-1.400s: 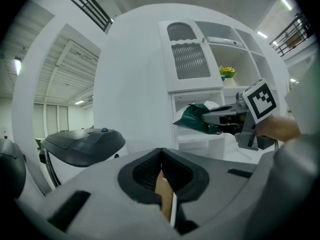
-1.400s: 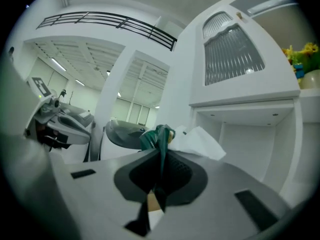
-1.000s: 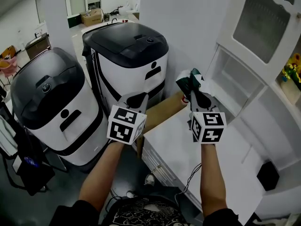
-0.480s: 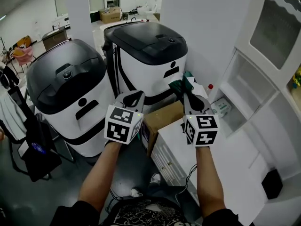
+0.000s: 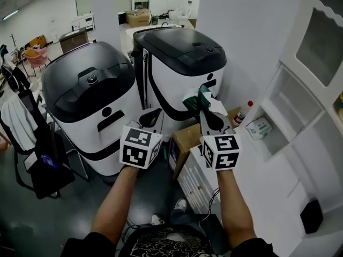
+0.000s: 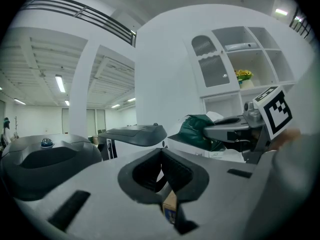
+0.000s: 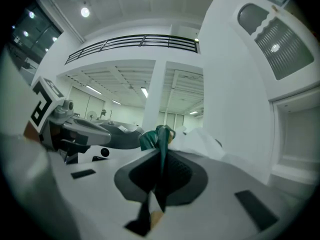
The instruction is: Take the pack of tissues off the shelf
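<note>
Tissue pack (image 5: 202,97), green and white, is clamped in the right gripper (image 5: 207,114), whose jaws are closed on its edge. It hangs in the air away from the shelf (image 5: 278,111), in front of a black-topped white machine (image 5: 182,63). Left gripper (image 5: 151,118), just beside, has its jaws together and holds nothing.

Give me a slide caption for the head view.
Right gripper shut on the green tissue pack, clear of the shelf; left gripper shut, empty.
</note>
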`<state>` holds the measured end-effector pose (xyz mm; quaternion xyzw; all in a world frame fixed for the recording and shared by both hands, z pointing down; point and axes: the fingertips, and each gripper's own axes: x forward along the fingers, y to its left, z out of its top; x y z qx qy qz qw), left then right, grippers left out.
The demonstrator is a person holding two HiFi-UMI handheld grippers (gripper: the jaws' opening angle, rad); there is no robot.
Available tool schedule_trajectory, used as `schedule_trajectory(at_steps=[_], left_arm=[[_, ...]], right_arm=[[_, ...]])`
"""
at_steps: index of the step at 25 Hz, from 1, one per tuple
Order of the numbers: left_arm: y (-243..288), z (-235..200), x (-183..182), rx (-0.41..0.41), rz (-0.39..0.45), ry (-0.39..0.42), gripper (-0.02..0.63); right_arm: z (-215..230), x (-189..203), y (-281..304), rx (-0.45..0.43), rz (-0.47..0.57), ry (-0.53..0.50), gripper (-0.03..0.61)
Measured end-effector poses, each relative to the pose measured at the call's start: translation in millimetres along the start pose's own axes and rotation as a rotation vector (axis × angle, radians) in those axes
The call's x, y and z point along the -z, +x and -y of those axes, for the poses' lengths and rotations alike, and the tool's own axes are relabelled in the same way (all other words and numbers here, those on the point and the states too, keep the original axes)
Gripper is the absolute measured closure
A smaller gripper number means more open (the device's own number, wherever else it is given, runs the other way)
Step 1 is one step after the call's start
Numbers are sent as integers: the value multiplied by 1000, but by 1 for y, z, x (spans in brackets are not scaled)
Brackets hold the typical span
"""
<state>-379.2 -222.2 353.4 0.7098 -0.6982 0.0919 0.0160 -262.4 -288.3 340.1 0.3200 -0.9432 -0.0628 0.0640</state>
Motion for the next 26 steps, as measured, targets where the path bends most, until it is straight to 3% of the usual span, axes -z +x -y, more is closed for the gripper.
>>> schedule_trajectory(at_steps=[9, 26], left_arm=[[-8, -8, 5, -25, 5, 8, 604], [5, -6, 2, -8, 17, 24, 604]], right_arm=[[-22, 2, 5, -37, 19, 38, 560], [-17, 9, 10, -27, 25, 59, 560]])
